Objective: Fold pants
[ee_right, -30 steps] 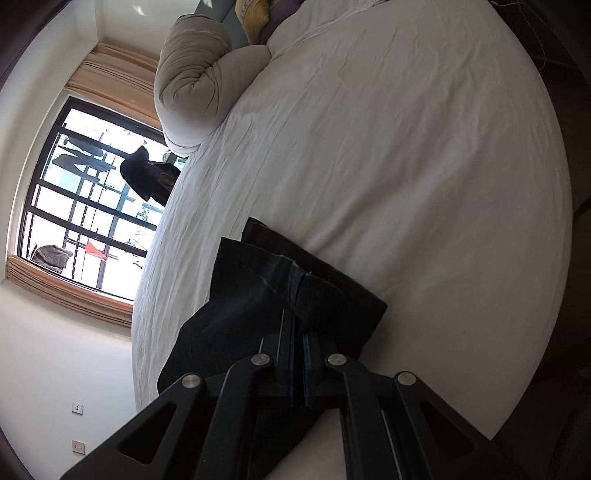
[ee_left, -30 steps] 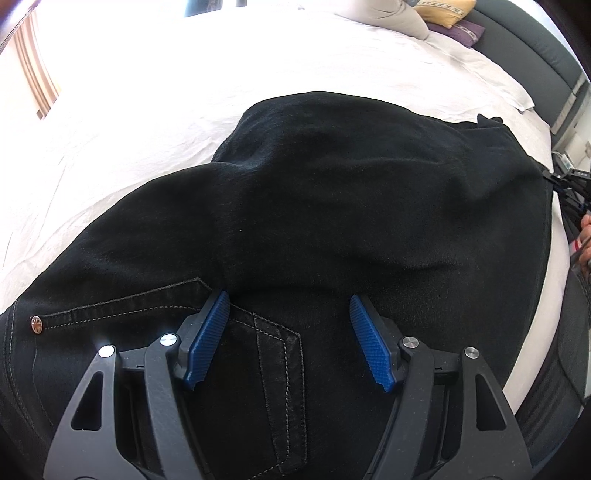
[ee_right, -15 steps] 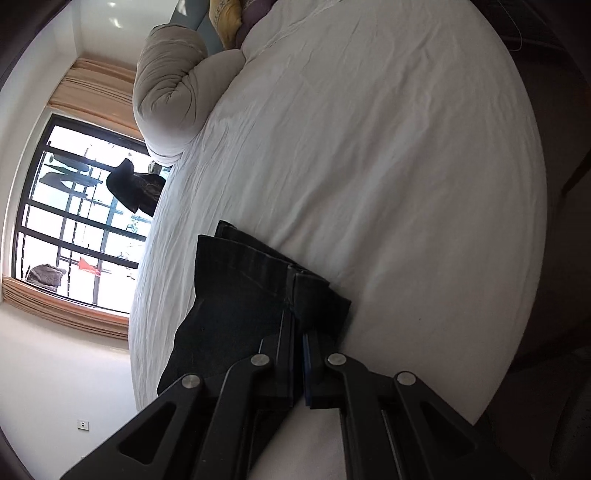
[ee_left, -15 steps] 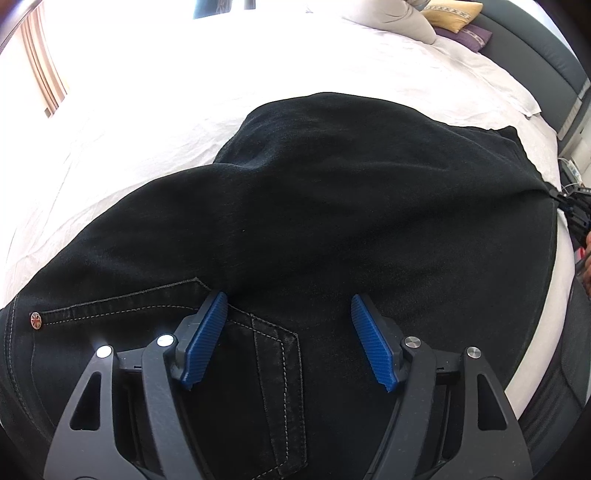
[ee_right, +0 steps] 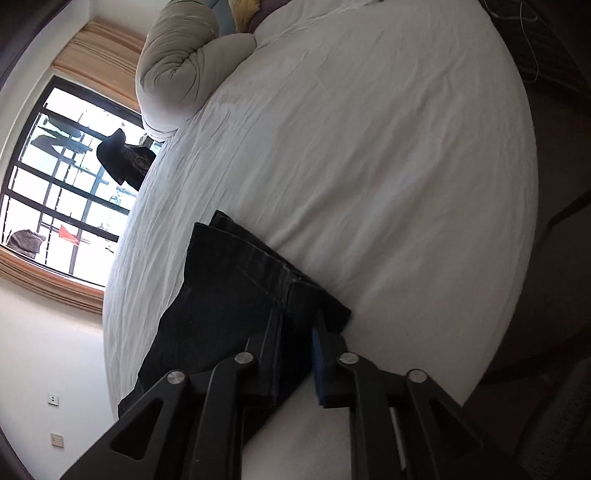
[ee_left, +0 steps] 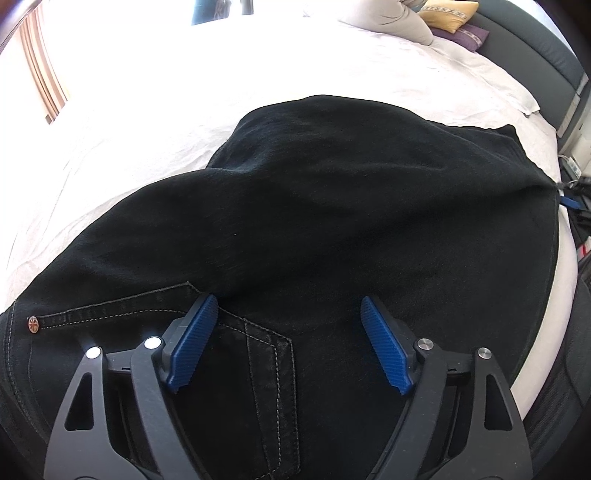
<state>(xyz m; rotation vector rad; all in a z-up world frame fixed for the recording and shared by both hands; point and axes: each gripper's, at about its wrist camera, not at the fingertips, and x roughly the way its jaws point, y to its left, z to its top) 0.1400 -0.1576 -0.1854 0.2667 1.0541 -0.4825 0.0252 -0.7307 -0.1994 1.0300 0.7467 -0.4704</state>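
The left gripper (ee_left: 286,321) hangs over the waist end of the black pants (ee_left: 332,206), its jaws opening wide with the blue pads (ee_left: 192,343) clear of the cloth and nothing clasped between them. Just under it lie a stitched back pocket (ee_left: 258,369) and a copper rivet (ee_left: 34,325); no writing on the rivet can be read. The right gripper (ee_right: 299,332) sits at the hem end of the pants (ee_right: 236,295), its jaws opening, with dark cloth still lying between them against the left finger and the blue pad (ee_right: 317,354) drawn off it. The pants lie spread on a white bed sheet (ee_right: 369,147). Farther off are a rolled grey duvet (ee_right: 177,70), a yellow cushion (ee_left: 447,14), curtains and a barred window (ee_right: 55,166).
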